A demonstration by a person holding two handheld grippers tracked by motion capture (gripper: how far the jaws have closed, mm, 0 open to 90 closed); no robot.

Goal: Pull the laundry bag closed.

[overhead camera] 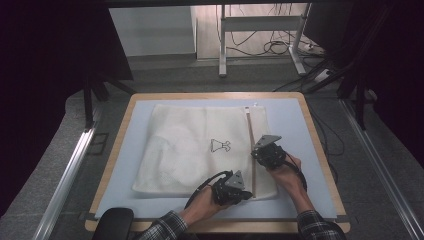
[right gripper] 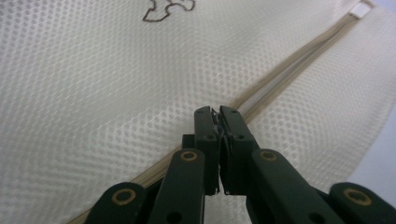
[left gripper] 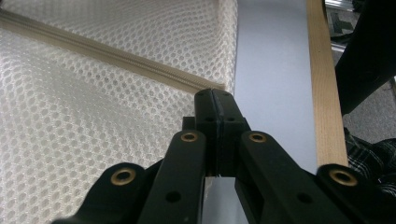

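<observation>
Fingers clenched: left gripper point(left gripper: 215, 95) on zipper point(left gripper: 107, 56) end, right gripper point(right gripper: 217, 112) on zipper; white mesh bag point(overhead camera: 190, 145).

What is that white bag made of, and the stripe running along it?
The white bag looks like soft synthetic mesh: tiny round holes cover it, with a slight sheen. The stripe is a zipper, seemingly beige woven tape with fine teeth; plastic or metal is unclear.

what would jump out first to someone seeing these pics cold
A big white mesh laundry bag lies flat across the blue-grey mat, a small dress outline drawn near its middle. Both grippers sit on its beige zipper: the left gripper shut at the near end, the right gripper shut midway along.
</observation>
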